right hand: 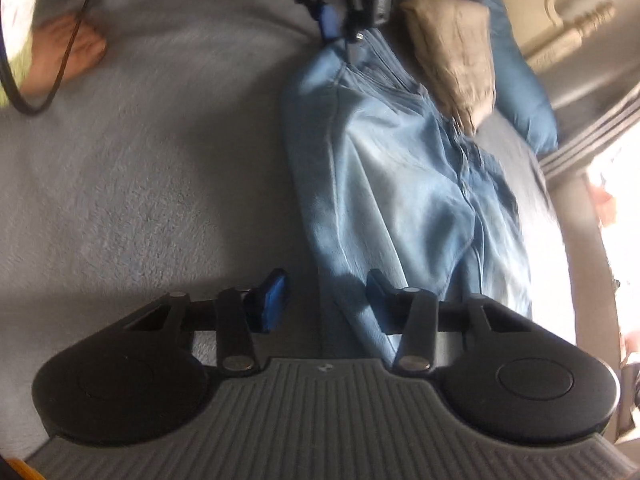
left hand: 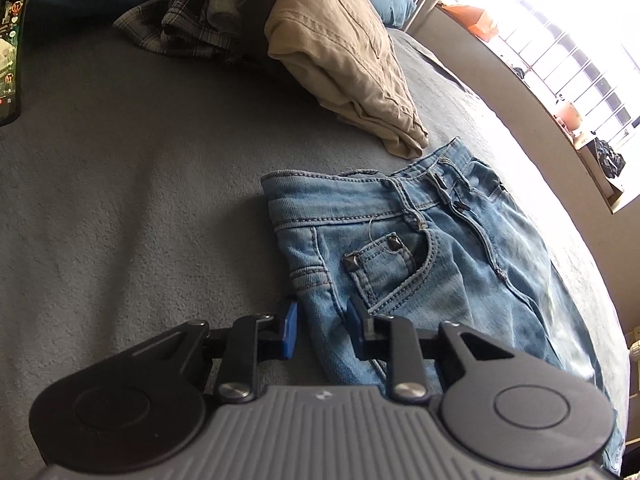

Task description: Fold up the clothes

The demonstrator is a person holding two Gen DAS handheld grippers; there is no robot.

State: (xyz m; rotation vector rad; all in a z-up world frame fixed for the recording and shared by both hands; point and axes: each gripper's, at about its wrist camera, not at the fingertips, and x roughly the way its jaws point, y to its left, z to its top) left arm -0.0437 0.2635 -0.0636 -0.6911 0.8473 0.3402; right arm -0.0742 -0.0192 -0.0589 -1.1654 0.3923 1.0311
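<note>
- We are setting the left gripper (left hand: 322,330) at the near edge of the jeans (left hand: 420,248), its blue pads standing narrow on either side of a ridge of denim just below the front pocket; whether they are already pinching the cloth we cannot tell.
- We are bringing the right gripper (right hand: 324,300) to the same edge further along the leg of the jeans (right hand: 400,184); its jaws are half-wide, one pad over the grey blanket (right hand: 140,180), the other over the denim, with the fold edge between them and no grip that we can see.
- Straight ahead of the right gripper, at the far end of the jeans, the left gripper (right hand: 340,16) is showing at the waist end.
- Beyond the jeans, further from both grippers, a folded beige garment (left hand: 344,60) is lying, with a plaid garment (left hand: 180,28) behind it.
- We are judging this as the grasping step for the next fold: both grippers are lining up along one long edge.
- The next move is calling for both pairs of pads to close firmly on all layers, then lift together and evenly, so the denim carries over without sagging or slipping.
</note>
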